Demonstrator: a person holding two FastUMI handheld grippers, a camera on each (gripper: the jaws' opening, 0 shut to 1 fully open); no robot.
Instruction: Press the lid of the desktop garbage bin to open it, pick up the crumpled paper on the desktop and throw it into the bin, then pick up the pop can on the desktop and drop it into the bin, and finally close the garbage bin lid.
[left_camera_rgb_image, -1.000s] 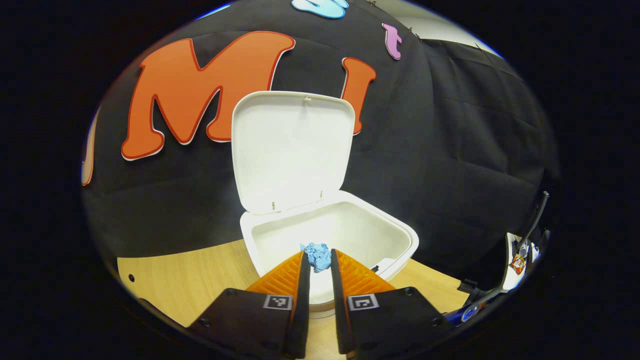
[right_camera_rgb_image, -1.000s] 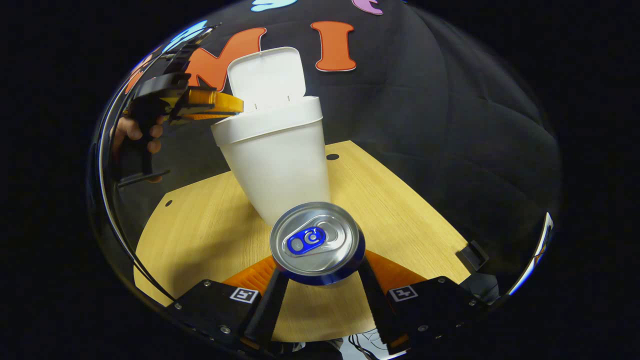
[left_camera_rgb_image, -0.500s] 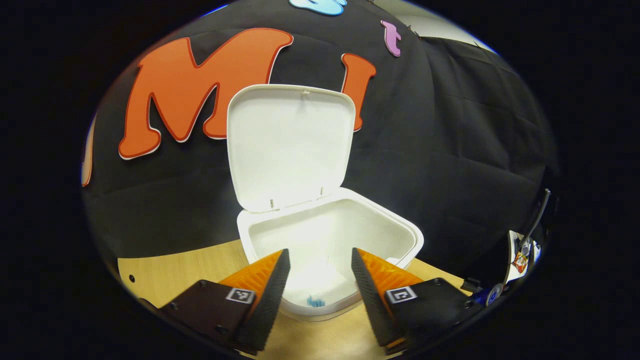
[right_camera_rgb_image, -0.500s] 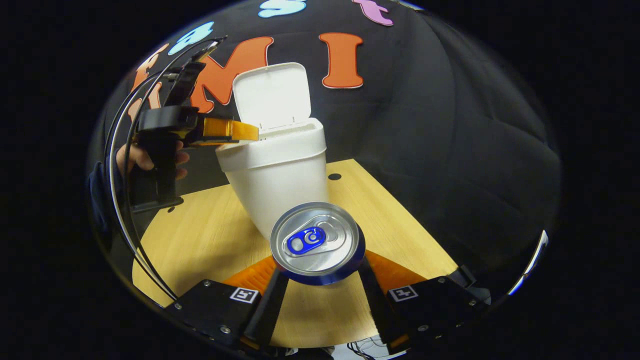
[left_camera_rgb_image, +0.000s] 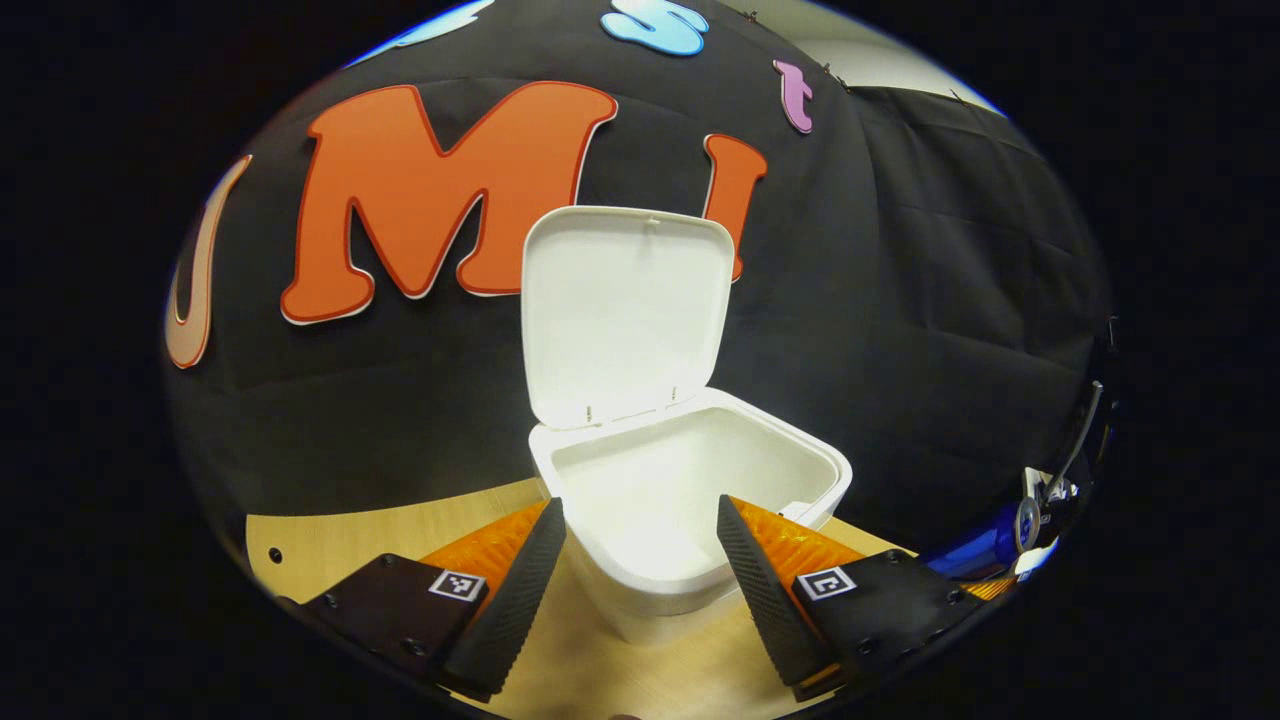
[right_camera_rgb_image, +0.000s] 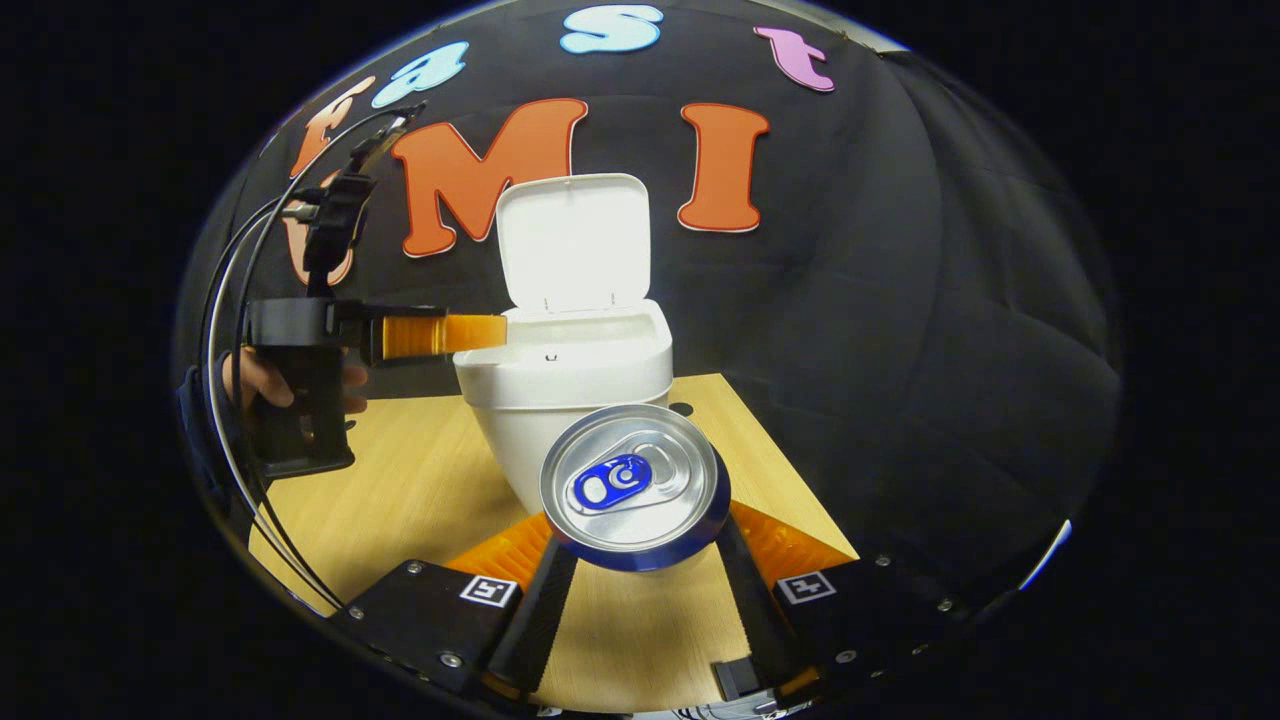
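Can step, we judge. Our right tool (right_camera_rgb_image: 635, 560) is clamped on the can (right_camera_rgb_image: 633, 487), held above the tabletop (right_camera_rgb_image: 400, 490), short of the bin (right_camera_rgb_image: 570, 385). Lid (right_camera_rgb_image: 573, 240) stands up. Left tool (left_camera_rgb_image: 640, 580) is wide apart, holding nothing, at the bin's rim. Paper: can't see it. Next: carry can over the mouth, left tool clear.

Left gripper (left_camera_rgb_image: 640, 540): jaws now spread wide, crumpled paper gone from between them, fingertips drawn back from over the bin (left_camera_rgb_image: 800, 470) to beside its rim. Right gripper (right_camera_rgb_image: 635, 560) with pop can (right_camera_rgb_image: 632, 485): lifted higher, level with bin rim.
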